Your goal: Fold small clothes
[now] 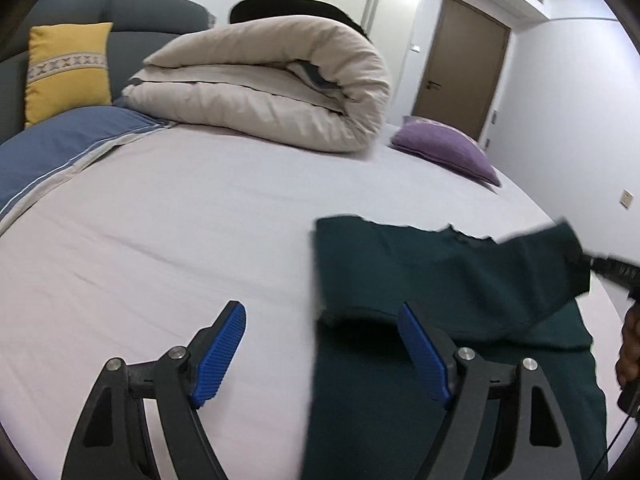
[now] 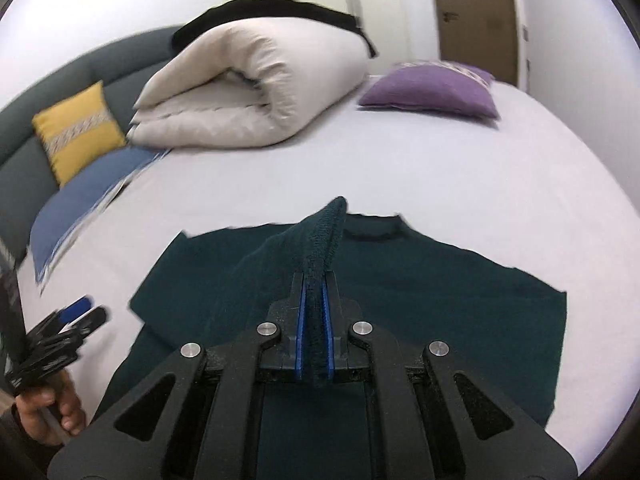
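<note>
A dark green sweater [image 1: 440, 272] lies flat on the pale bed sheet [image 1: 200, 220], neck towards the far side. My right gripper [image 2: 316, 278] is shut on the ribbed end of one sleeve [image 2: 324, 232], holding it up over the sweater's body [image 2: 440, 288]. In the left wrist view that gripper [image 1: 588, 260] comes in from the right edge with the sleeve in it. My left gripper [image 1: 320, 310] is open above the sweater's left edge, one blue pad [image 1: 424, 356] over the cloth and the other over the sheet, gripping nothing. It shows blurred at the left of the right wrist view [image 2: 86, 312].
A rolled beige duvet [image 1: 260, 88] lies across the far side of the bed, a black cloth on top. A purple cushion [image 1: 444, 148] sits at its right, a yellow cushion [image 1: 68, 64] and blue pillow [image 1: 60, 140] at the left by the grey headboard. A brown door [image 1: 460, 68] stands behind.
</note>
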Demonstrator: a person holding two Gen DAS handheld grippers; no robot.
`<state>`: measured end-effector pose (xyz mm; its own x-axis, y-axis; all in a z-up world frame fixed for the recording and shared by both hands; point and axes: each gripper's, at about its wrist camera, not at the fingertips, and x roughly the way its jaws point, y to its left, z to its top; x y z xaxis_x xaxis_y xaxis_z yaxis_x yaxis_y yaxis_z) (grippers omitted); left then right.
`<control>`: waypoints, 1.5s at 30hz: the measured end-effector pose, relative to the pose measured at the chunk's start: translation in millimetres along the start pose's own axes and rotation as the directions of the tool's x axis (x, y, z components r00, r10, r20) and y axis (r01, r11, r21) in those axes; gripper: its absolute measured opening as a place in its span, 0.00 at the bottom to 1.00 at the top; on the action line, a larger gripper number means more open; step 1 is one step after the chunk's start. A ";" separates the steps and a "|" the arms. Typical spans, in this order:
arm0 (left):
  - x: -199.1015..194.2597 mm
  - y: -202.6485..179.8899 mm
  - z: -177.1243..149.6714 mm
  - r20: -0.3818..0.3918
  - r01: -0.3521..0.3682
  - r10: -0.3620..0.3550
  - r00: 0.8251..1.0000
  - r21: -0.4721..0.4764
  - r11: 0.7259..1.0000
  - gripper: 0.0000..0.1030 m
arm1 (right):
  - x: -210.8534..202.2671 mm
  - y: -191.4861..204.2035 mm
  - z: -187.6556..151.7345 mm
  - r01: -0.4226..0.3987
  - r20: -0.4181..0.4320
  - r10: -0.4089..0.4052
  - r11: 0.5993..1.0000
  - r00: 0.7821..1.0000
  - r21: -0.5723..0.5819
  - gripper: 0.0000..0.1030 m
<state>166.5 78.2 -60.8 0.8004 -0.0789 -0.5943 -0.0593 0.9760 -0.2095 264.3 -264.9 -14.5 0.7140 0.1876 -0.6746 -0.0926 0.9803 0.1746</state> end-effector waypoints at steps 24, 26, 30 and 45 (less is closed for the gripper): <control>166.4 -24.2 58.7 -0.279 -0.016 0.037 0.960 0.079 0.997 0.54 | 66.0 -111.9 -54.5 -0.046 -0.164 0.105 0.943 0.981 0.329 0.28; 172.0 -25.2 60.1 -0.274 -0.017 0.040 0.961 0.086 0.996 0.43 | 67.3 -107.6 -54.4 -0.028 -0.177 0.084 0.953 0.981 0.301 0.18; 175.7 -34.1 64.0 -0.259 -0.019 0.052 0.964 0.130 0.991 0.11 | 60.0 -102.1 -51.8 -0.010 -0.163 0.057 0.960 0.985 0.280 0.07; 134.0 -45.4 55.9 -0.121 -0.090 0.130 0.984 0.287 0.954 0.10 | 52.4 -120.7 -57.5 0.012 -0.163 0.051 0.931 0.985 0.366 0.20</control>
<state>309.9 34.6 -87.6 0.7078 0.0244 -0.7060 0.0420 0.9962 0.0766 273.0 -369.8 -112.1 0.5855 0.2451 -0.7727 0.1763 0.8919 0.4165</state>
